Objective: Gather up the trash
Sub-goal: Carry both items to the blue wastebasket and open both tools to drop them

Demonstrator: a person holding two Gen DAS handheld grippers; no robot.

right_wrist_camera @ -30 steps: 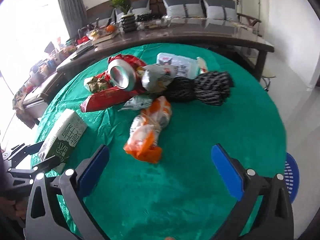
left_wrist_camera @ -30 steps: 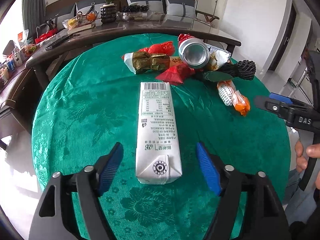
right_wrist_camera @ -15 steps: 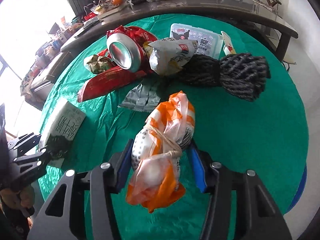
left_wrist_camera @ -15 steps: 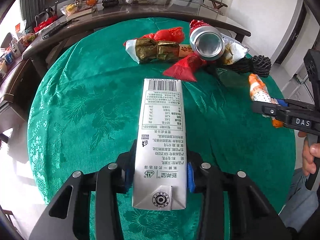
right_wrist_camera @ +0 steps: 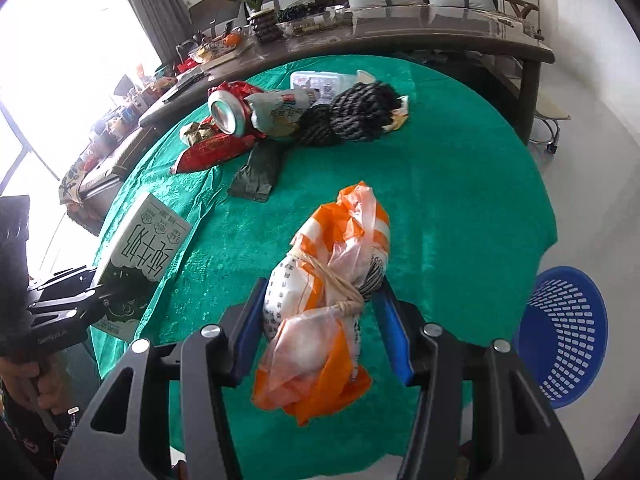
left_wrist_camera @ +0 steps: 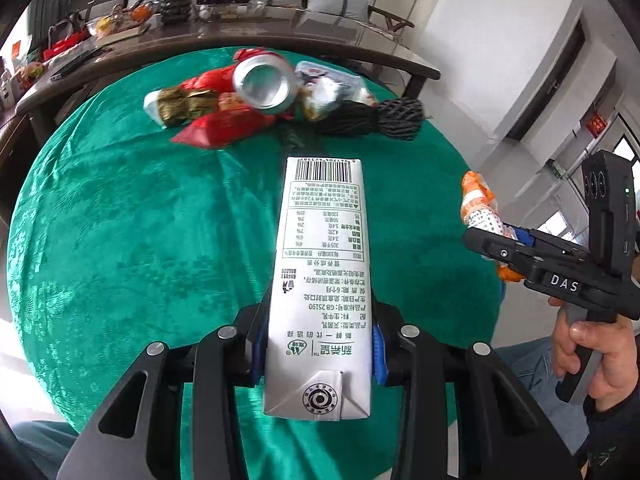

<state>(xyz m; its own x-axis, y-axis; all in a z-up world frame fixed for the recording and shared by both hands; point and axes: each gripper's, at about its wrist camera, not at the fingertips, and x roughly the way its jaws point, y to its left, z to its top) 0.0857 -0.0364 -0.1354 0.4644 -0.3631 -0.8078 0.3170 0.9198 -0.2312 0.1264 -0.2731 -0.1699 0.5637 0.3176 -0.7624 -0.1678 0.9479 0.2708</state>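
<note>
left gripper [left_wrist_camera: 318, 350]: clenched on milk carton [left_wrist_camera: 320, 276], blue pads pressed on both long sides near its bottom end; carton points forward from the jaws, seems lifted off the cloth
right gripper [right_wrist_camera: 322, 326]: closed round orange plastic bag bundle [right_wrist_camera: 328, 304], tied in the middle with string; pads grip at the knot, bag ends hang out front and back
blue basket [right_wrist_camera: 568, 332]: on floor just right of right gripper, below table edge; likely the bin, inside not clearly shown
green tablecloth [right_wrist_camera: 440, 184]: under both grippers, round table
dark green wrapper [right_wrist_camera: 256, 176]: ahead-left of right gripper, flat on cloth
red packet [left_wrist_camera: 224, 128]: ahead of left gripper, beyond carton tip
can [left_wrist_camera: 264, 84]: further ahead, lying on its side
black mesh [right_wrist_camera: 352, 118]: far ahead, beside can pile
plastic tray [right_wrist_camera: 320, 80]: furthest, behind pile
progress: early; two items in hand, none seen binned; pile ahead untouched, most of the job left
</note>
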